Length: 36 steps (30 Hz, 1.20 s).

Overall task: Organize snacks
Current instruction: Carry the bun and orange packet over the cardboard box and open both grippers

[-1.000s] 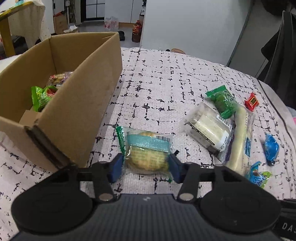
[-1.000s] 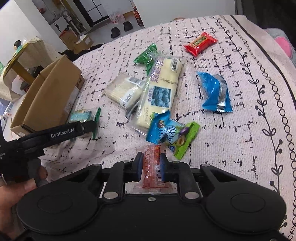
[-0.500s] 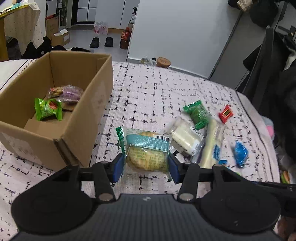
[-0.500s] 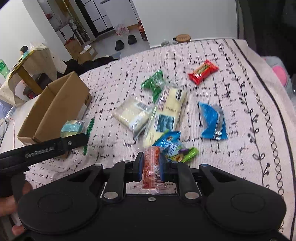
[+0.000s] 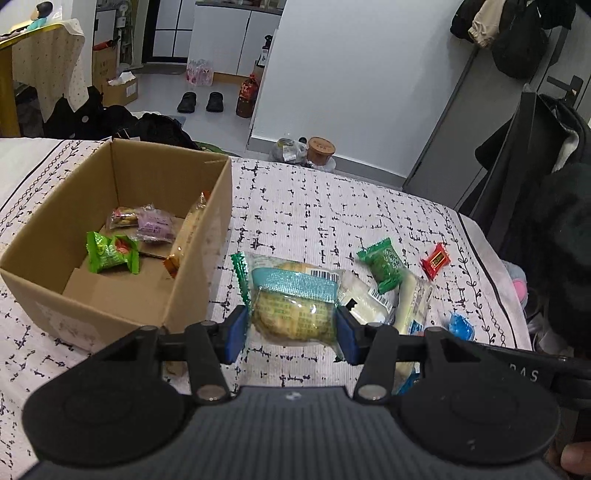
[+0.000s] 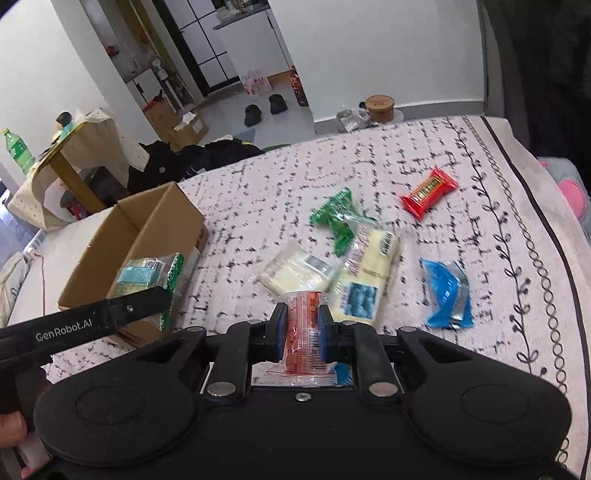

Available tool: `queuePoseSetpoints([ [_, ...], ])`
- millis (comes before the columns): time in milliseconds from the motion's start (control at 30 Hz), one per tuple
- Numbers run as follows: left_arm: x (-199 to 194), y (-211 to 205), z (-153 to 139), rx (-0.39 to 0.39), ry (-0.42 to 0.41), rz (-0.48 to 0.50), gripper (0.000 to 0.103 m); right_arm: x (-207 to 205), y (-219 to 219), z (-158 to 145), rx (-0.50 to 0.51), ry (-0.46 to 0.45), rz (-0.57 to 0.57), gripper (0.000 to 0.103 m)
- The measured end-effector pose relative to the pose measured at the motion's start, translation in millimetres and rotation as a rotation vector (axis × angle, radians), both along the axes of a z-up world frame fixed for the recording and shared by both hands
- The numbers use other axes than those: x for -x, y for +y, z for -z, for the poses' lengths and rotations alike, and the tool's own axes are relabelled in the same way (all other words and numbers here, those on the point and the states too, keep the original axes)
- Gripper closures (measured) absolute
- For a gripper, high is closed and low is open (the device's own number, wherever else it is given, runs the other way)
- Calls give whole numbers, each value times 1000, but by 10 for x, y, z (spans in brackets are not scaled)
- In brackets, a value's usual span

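Currently: L gripper [image 5: 291, 328] fingers clamp clear-wrapped pastry pack [image 5: 295, 306] beside cardboard box [image 5: 199, 280]; R gripper [image 6: 301, 332] fingers pinch red sachet [image 6: 302, 332] over bed [image 6: 258, 192].

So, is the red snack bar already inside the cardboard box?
No, the red snack bar lies on the bedspread, far from the cardboard box.

A white wall [image 5: 354, 92] stands behind the bed. On the grey floor [image 5: 166, 107] is a pair of black shoes [image 5: 201, 101]. Dark coats [image 5: 517, 33] hang at the right.
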<state>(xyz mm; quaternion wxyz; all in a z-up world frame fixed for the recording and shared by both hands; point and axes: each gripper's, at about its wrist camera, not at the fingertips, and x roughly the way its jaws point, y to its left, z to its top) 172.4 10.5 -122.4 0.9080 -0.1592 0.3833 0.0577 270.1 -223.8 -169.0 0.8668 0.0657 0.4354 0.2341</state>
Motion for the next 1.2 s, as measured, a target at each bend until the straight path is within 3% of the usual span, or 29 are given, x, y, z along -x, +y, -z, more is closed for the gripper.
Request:
queuePoseSetpoints([
  [333,89,157,-262,-6,-64,-8,53,-87,243,-202,-89,-34,-42,86],
  [567,98,366,-409,-35,-95,-41,53,-155,480,-301,-76,-83,-76,87],
  [833,79,818,-424,-75,-67,-150,53,-194,754,-379,-79,-123,-129,87],
  [1200,109,1180,-400,-87,-19,-227,52,-159,1336,-453,-49,-165,-248,87],
])
